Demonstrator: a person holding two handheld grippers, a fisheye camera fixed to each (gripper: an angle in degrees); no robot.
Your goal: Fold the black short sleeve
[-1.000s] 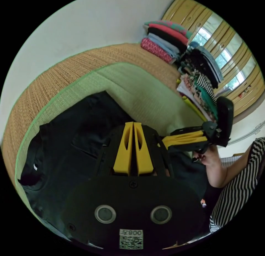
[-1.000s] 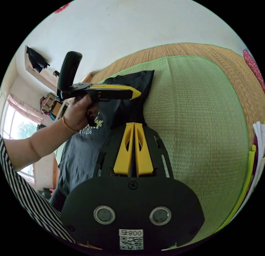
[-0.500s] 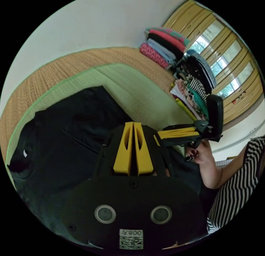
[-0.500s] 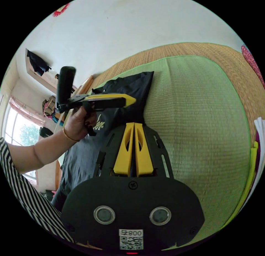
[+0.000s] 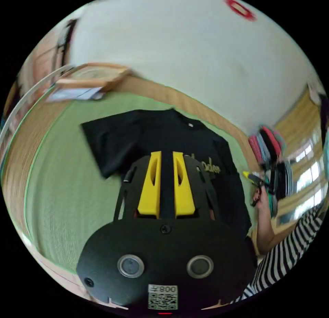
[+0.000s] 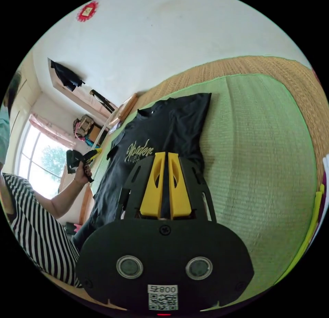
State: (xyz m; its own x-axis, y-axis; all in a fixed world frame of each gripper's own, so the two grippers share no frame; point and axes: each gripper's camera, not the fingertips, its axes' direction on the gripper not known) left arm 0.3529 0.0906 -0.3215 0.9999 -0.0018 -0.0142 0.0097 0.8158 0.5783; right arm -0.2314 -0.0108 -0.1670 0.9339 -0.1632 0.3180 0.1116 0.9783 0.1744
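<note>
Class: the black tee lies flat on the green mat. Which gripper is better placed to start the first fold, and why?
Probably the right gripper: its fingers hang over the tee, by its side edge. The left gripper is off beyond the far edge.

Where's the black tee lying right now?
The black tee lies spread flat on the green mat, print up, just beyond the right gripper.

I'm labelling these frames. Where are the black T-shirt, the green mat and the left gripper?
black T-shirt (image 6: 178, 121): right gripper view, chest.
green mat (image 6: 260, 153): right gripper view, bare weave.
left gripper (image 5: 166, 157): left gripper view, between the fingertips.
</note>
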